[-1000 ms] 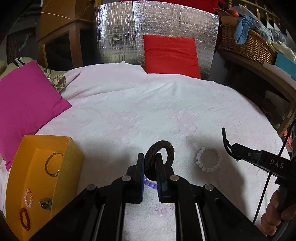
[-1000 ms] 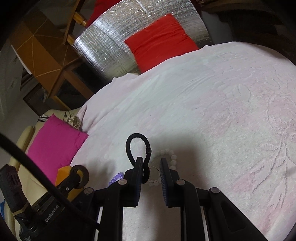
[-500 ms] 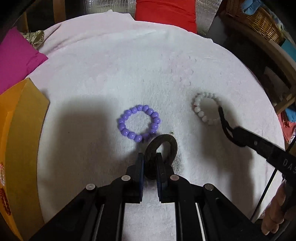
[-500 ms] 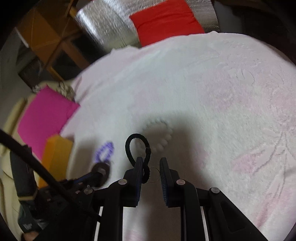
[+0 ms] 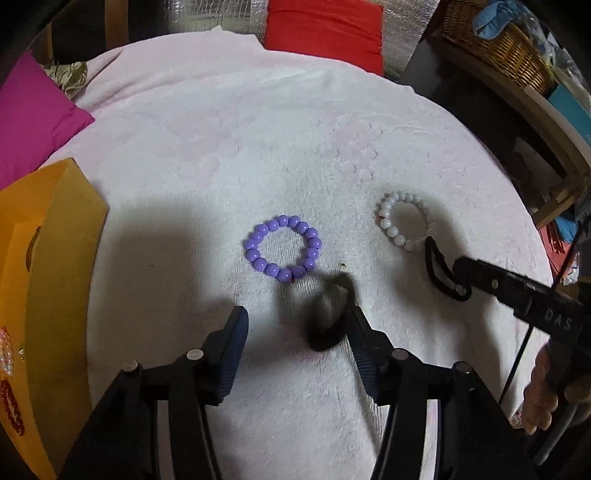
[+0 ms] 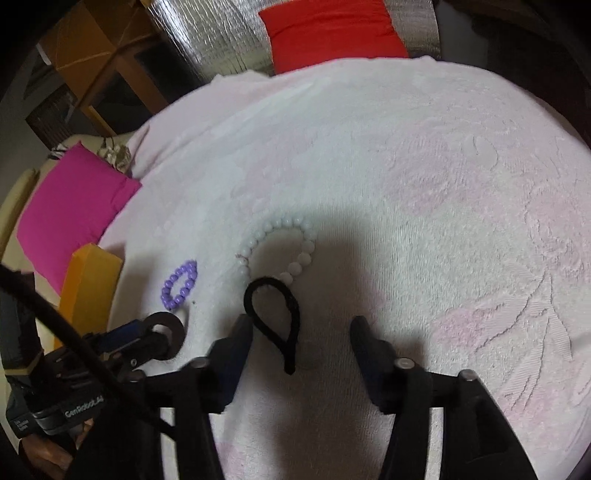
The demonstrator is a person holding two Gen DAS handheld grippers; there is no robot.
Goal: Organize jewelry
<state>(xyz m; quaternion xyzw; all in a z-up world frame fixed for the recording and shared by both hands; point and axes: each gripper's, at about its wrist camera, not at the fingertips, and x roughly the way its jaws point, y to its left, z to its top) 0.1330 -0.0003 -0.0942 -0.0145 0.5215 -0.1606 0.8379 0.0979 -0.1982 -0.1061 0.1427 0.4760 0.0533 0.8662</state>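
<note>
My left gripper (image 5: 297, 328) is open. A dark brown ring (image 5: 328, 314), blurred, is by its right finger, just released over the white towel. A purple bead bracelet (image 5: 282, 248) lies just beyond. A white bead bracelet (image 5: 404, 221) lies to the right. My right gripper (image 6: 301, 338) is open, and a thin black hair tie (image 6: 275, 317) lies between its fingers on the towel, next to the white bracelet (image 6: 280, 247). The orange box (image 5: 44, 258) at left holds several bracelets.
A pink cushion (image 5: 33, 114) lies far left and a red cushion (image 5: 325, 29) at the back. A wicker basket (image 5: 498, 48) stands on a shelf at the right. The towel (image 6: 406, 166) covers a round table.
Both grippers have tilted down toward the towel and opened. The left one let go of the brown ring; the right one let go of the black hair tie.
</note>
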